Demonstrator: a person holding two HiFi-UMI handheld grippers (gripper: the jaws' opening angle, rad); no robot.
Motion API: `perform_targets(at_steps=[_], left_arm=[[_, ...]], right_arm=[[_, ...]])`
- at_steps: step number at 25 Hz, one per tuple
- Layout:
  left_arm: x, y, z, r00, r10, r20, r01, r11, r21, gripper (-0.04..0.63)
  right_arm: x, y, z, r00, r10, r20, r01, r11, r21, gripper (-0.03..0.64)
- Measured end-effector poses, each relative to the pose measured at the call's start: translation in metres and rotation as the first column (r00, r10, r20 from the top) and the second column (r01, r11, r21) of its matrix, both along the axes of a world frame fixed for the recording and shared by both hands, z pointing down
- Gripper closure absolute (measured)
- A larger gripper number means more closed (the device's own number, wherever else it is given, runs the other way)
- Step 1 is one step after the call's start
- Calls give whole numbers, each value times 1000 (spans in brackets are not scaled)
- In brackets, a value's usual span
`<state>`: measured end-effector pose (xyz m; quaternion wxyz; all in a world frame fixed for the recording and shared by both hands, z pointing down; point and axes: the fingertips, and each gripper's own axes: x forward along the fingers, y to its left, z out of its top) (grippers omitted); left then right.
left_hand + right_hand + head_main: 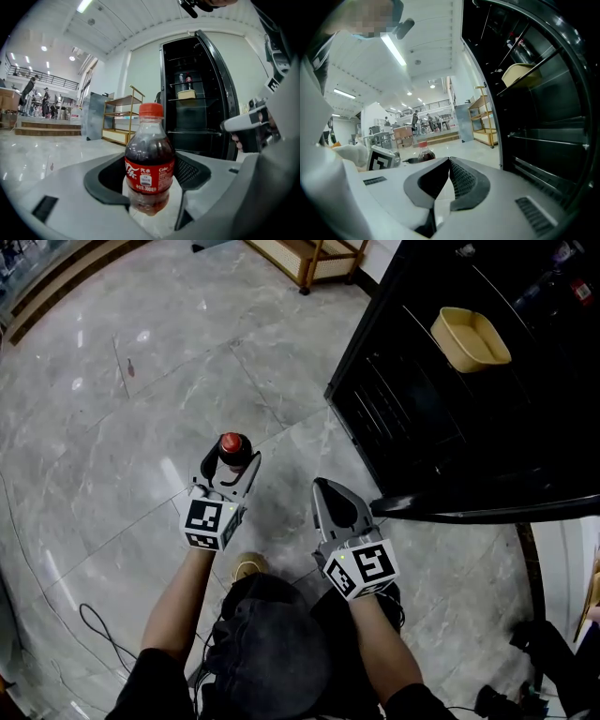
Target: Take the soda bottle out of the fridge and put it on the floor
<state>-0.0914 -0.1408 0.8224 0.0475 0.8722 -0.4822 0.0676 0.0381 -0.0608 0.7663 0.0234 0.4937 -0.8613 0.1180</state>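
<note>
small soda bottle, dark cola, red cap and label, upright, clamped in the jaws of the left claw; open black fridge beyond it.

Soda bottle in left tool, fridge to its right.

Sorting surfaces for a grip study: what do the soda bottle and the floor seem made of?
Soda bottle: clear glossy plastic, probably; the dark drink shows through its wall, and the cap is red.
Floor: polished grey stone or marble-look tile; veining, thin joint lines and bright glare from lights.
</note>
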Motion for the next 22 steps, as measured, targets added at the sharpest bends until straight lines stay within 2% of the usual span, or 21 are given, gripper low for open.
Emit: perform_targets(at_steps=[9, 22], left_arm=[[-5, 7, 73, 998, -55, 21, 55, 998, -21, 291], [4, 5, 161, 994, -110, 28, 112, 990, -83, 291]], right_arm=[[0, 0, 3, 998, 9, 61, -9, 1000, -12, 594], [13, -10, 25, 997, 47, 62, -43, 997, -63, 594]])
